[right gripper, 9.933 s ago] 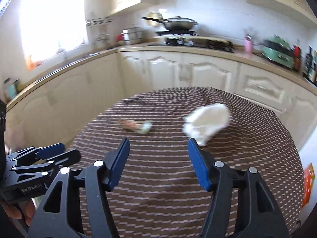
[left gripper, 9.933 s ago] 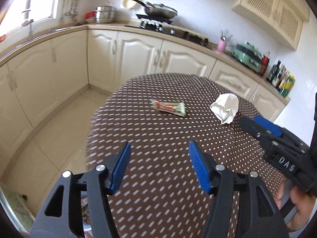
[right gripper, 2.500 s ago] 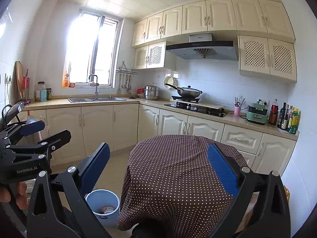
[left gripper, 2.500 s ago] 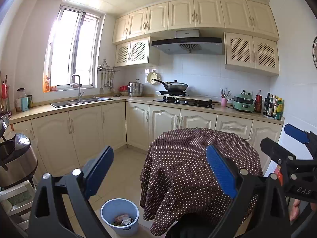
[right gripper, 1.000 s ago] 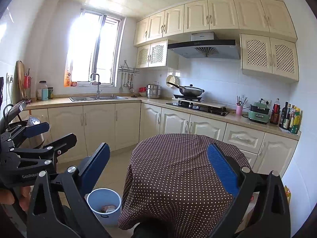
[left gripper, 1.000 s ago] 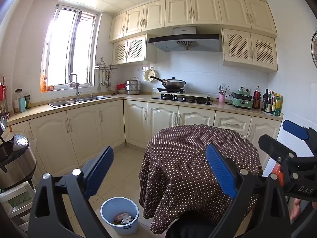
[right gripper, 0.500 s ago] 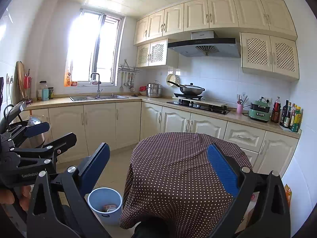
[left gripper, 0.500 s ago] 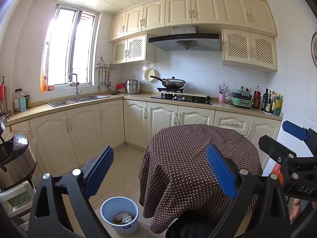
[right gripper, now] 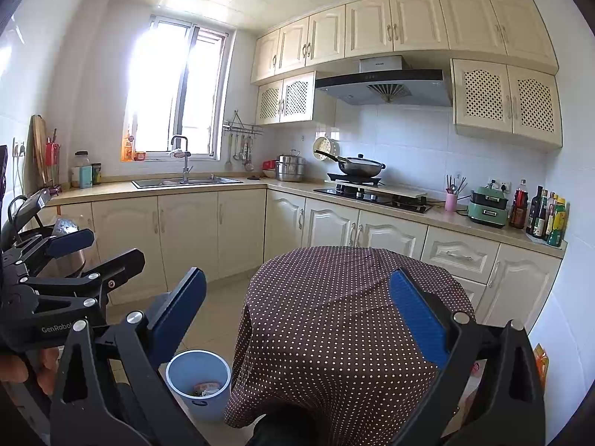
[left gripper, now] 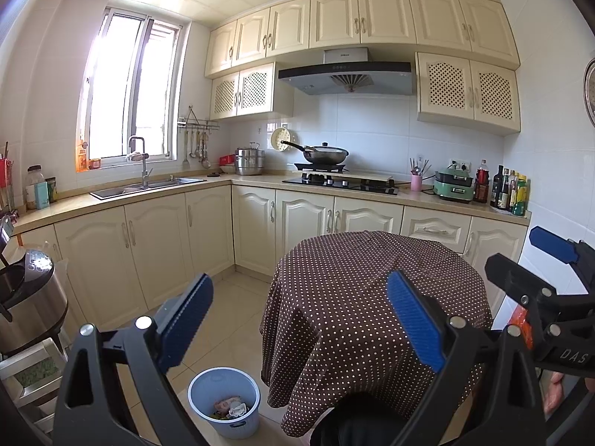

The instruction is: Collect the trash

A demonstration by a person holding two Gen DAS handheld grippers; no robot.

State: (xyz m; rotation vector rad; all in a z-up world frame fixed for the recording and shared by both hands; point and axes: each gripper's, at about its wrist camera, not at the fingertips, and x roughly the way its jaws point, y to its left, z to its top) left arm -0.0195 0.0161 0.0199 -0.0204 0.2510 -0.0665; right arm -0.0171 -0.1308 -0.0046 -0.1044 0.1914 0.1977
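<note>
A light blue trash bin (left gripper: 223, 401) (right gripper: 198, 384) stands on the floor left of the round table (left gripper: 375, 297) (right gripper: 346, 316) with the brown dotted cloth. A snack wrapper (left gripper: 225, 405) and a white crumpled paper (left gripper: 238, 410) lie inside the bin. No trash shows on the tabletop. My left gripper (left gripper: 299, 321) is open and holds nothing, raised well back from the table. My right gripper (right gripper: 297, 319) is open too, with nothing between its blue pads. Each gripper shows at the edge of the other's view.
Cream cabinets and a counter (left gripper: 148, 197) run along the left and back walls, with a sink (left gripper: 148, 186), a stove with a wok (left gripper: 323, 156) and bottles (left gripper: 509, 193). A steel cooker (left gripper: 26, 304) sits on a rack at the left. Tiled floor (left gripper: 230, 319) lies between table and cabinets.
About ten seconds ago both grippers were low over the table with a wrapper and a crumpled paper on it; now both items lie in the bin. Over the last second nothing has visibly moved.
</note>
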